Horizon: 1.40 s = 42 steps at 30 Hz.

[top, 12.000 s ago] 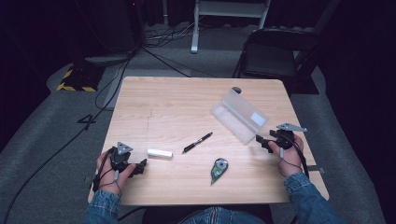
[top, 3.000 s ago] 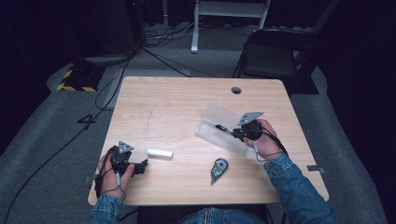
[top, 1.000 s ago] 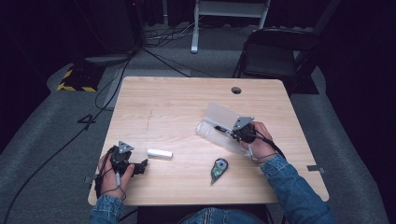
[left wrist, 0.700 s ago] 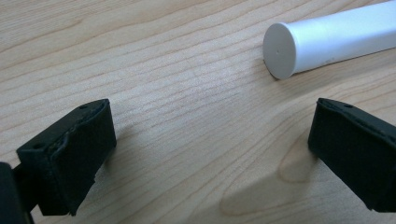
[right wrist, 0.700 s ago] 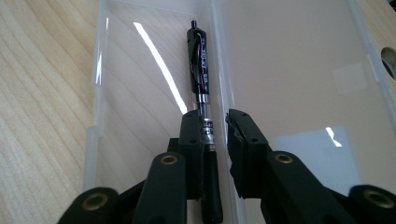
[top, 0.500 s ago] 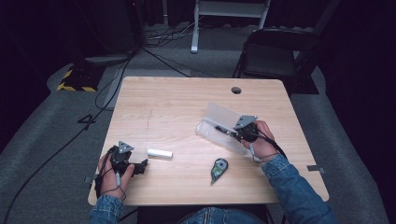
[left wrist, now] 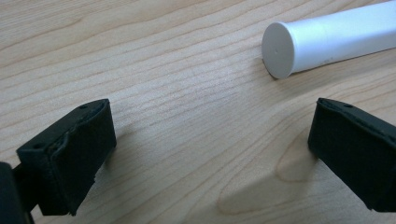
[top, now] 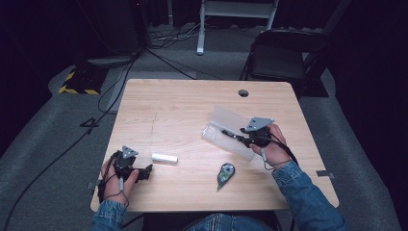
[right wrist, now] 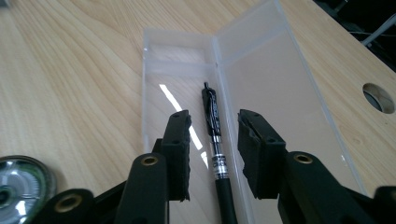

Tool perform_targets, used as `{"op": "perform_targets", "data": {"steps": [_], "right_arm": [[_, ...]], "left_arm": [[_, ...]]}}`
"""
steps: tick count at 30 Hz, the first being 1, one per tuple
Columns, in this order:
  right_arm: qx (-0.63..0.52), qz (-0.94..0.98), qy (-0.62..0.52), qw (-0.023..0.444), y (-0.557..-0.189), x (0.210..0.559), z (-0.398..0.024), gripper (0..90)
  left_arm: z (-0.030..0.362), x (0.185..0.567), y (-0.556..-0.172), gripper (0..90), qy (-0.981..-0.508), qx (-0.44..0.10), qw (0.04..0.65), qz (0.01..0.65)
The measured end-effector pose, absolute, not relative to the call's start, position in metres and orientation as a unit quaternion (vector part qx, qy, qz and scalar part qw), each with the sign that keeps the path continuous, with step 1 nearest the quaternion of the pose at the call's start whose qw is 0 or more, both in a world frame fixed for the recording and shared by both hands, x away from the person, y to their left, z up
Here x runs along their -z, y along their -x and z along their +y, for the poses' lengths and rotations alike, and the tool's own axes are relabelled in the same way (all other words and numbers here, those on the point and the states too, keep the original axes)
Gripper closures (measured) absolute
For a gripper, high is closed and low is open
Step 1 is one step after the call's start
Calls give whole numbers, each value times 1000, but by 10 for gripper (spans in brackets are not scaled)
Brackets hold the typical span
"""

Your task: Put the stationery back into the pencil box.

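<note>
A wooden table (top: 183, 110) seen from above, with a person's two forearms in denim sleeves entering from the bottom edge. The right gripper (right wrist: 214, 154) hangs over an open clear plastic pencil case (right wrist: 261, 79) lying right of the table's centre. Its jaws have just been opening and now stand apart on either side of a black pen (right wrist: 215, 140), which lies in the case's tray; the pads do not press on it. The pen's rear end is cut off by the bottom edge of the right gripper view. In the high view the pen (top: 230, 134) is only a thin dark line, and the case's near end is hidden by the gripper and hand.

The left gripper (left wrist: 210, 149) rests near the table's front left corner, jaws wide open with bare wood between them. Just beyond lies a white tube (left wrist: 327, 39), its far end cut off. A correction tape dispenser (top: 225, 174) lies near the front edge, its details hard to make out.
</note>
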State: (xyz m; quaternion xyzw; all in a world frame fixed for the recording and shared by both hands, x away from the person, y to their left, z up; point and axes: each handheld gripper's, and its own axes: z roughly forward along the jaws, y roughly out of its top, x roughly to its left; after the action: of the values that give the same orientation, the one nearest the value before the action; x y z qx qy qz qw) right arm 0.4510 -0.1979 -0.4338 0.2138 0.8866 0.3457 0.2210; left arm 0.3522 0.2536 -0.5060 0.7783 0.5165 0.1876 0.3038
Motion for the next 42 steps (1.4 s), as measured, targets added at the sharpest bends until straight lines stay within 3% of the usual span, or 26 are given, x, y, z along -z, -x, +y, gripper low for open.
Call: {"op": "perform_targets", "data": {"steps": [7,17,27,42], "right_arm": [[-365,881,-204,220,-434,422,-196,619],[-399,874,-207,184,-415,413,-195,532],[-411,877,-209,137,-399,418,-192,399],[-388,905,-141,100,-385,429,-175,296]], "left_arm": [[249,506,-344,12,-777,-186,305,519],[249,506,-341,4,-783,-183,305,511],[247,506,-344,0,-779,-183,305,517],[246,506,-345,0,-780,-184,305,514]]}}
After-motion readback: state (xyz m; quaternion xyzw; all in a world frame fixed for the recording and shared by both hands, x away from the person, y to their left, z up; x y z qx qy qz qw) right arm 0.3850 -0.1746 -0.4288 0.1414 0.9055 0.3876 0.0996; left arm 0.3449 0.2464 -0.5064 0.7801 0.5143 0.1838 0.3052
